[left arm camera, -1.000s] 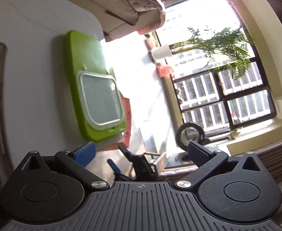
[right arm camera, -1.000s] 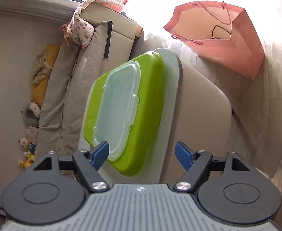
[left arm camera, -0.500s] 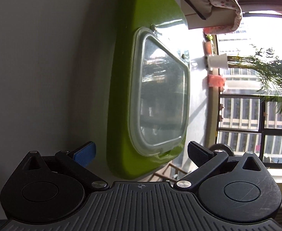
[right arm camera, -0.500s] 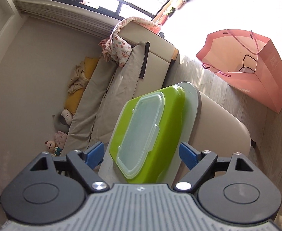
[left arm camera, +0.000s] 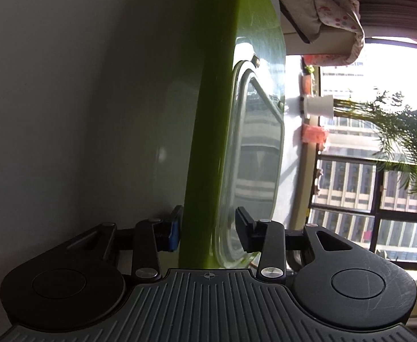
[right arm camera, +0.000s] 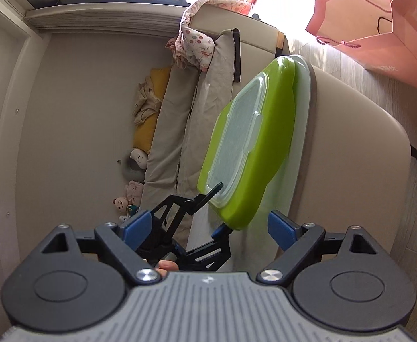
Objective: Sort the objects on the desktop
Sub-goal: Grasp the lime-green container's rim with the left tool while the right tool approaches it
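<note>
Left gripper closing, jaws clamped on the near corner of the green box and its clear lid, right gripper opening, empty, just short of the box, box at the edge of a pale table, beige sofa and pink paper bag beyond.

On my left side the table is bare and gives free way. The green box with its clear lid fills the gap of my left gripper, whose jaws are closing. My right gripper is opening; the left gripper blocks its way.
</note>
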`<state>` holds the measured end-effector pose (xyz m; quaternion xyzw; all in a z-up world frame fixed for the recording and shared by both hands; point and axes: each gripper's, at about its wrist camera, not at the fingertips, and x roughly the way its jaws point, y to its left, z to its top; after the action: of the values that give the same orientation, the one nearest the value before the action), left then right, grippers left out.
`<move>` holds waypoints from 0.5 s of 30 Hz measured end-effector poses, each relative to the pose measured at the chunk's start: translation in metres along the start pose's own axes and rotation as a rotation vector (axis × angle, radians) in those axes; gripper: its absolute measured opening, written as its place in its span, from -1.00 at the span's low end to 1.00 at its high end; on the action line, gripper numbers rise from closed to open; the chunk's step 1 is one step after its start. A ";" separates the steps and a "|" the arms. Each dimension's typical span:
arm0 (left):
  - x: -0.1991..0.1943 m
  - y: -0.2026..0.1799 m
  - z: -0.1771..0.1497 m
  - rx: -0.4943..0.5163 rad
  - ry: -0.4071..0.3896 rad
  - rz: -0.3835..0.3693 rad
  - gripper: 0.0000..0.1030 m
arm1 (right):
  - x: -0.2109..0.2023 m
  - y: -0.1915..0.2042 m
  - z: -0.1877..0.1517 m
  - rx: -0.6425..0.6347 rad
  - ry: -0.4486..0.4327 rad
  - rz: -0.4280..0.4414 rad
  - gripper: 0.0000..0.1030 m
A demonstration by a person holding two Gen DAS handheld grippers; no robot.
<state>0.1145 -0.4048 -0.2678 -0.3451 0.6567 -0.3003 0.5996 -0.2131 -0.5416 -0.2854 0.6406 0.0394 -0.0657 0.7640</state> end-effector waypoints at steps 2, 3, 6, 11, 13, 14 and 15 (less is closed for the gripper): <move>-0.002 0.002 -0.001 -0.028 0.008 -0.009 -0.18 | 0.005 0.000 -0.002 0.033 0.008 0.012 0.76; -0.004 0.003 0.000 -0.056 0.017 -0.018 -0.19 | 0.009 0.000 -0.003 0.055 0.013 0.015 0.78; -0.009 0.004 0.002 -0.129 0.053 -0.047 -0.25 | 0.022 -0.001 -0.004 0.114 0.021 0.015 0.79; -0.021 -0.007 0.001 -0.124 0.089 -0.072 -0.31 | 0.046 0.000 -0.004 0.158 0.033 -0.023 0.80; -0.025 -0.008 0.000 -0.128 0.109 -0.084 -0.34 | 0.054 0.003 -0.003 0.154 0.028 -0.033 0.80; -0.028 -0.008 -0.002 -0.118 0.112 -0.078 -0.34 | 0.059 0.002 -0.001 0.164 0.019 -0.033 0.80; -0.030 -0.009 -0.003 -0.099 0.114 -0.064 -0.34 | 0.062 0.001 0.000 0.183 0.003 -0.035 0.78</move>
<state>0.1138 -0.3859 -0.2434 -0.3775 0.6925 -0.3056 0.5334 -0.1516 -0.5444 -0.2935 0.7069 0.0456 -0.0816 0.7011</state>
